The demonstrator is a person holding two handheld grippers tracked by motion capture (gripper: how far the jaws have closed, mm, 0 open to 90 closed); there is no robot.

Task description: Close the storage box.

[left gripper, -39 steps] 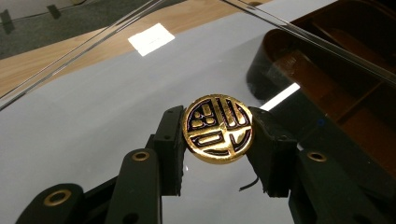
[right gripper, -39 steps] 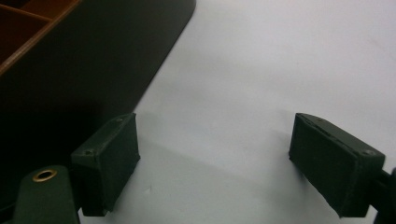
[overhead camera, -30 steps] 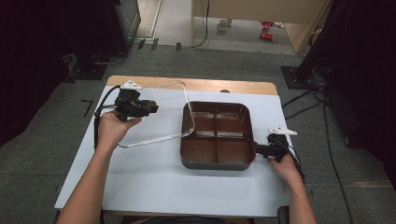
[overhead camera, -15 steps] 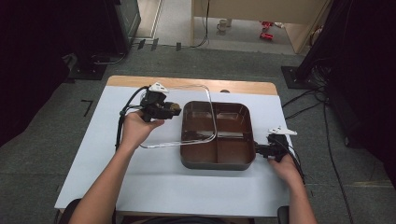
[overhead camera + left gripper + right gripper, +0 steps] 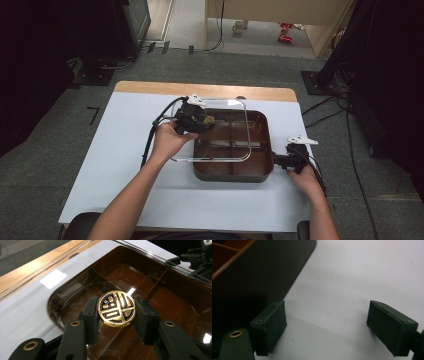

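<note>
A clear square lid (image 5: 226, 146) with a round gold knob (image 5: 116, 308) hangs partly over a dark brown box (image 5: 268, 150) that is divided into compartments. My left gripper (image 5: 206, 120) is shut on that knob, one pad at each side of it (image 5: 117, 313). The lid covers the left and middle of the box and juts past its left wall. Through the lid I see the box's brown compartments (image 5: 172, 302). My right gripper (image 5: 281, 161) rests on the table at the box's right wall, its jaws open with nothing between them (image 5: 327, 327). The box's dark wall (image 5: 262, 277) stands just beside its left pad.
The box sits on a pale blue-white table top (image 5: 115, 150) with a wooden strip (image 5: 150, 89) along the far edge. Cables trail from both grippers. Dark equipment and floor cables surround the table. My right gripper (image 5: 197, 257) appears far off in the left gripper view.
My left hand has carried the lid rightward, from beside the box's left wall to over the box. The right hand and gripper have kept still.
</note>
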